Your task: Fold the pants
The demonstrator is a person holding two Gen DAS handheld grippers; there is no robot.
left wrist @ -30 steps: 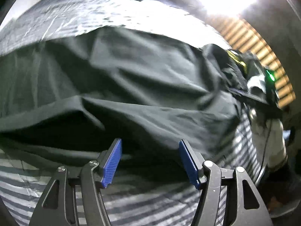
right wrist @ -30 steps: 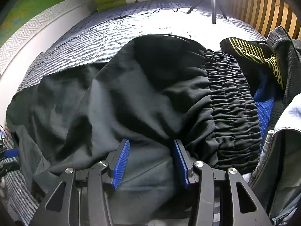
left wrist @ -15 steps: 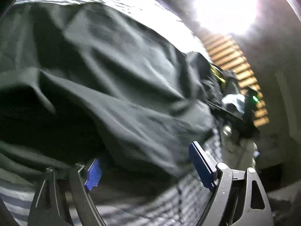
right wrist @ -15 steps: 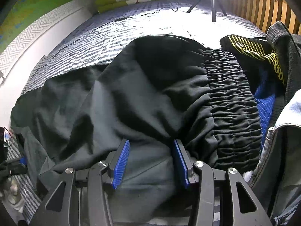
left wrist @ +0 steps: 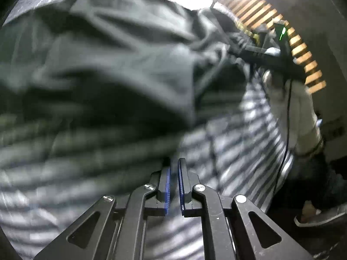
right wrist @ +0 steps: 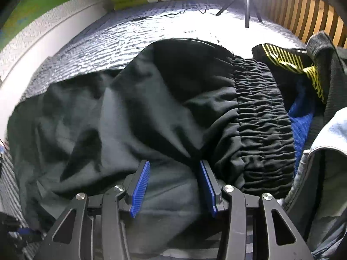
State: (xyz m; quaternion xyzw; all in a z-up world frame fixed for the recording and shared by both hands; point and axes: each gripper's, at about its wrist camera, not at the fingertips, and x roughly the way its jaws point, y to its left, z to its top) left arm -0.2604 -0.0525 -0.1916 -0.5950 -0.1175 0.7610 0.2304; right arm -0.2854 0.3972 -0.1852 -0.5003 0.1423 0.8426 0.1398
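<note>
The black, thin-fabric pants lie crumpled across the striped grey bed, their gathered elastic waistband toward the bed's right edge. The right hand-held gripper stands half-wide with pants fabric bunched between its blue pads. The left hand-held gripper is closed, nothing between its pads, over bare striped cover.

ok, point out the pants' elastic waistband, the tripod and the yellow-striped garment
elastic waistband point(right wrist: 262, 121): right wrist view, middle of the gathered band.
tripod point(right wrist: 246, 10): right wrist view, centre leg.
yellow-striped garment point(right wrist: 282, 59): right wrist view, on the striped panel.
</note>
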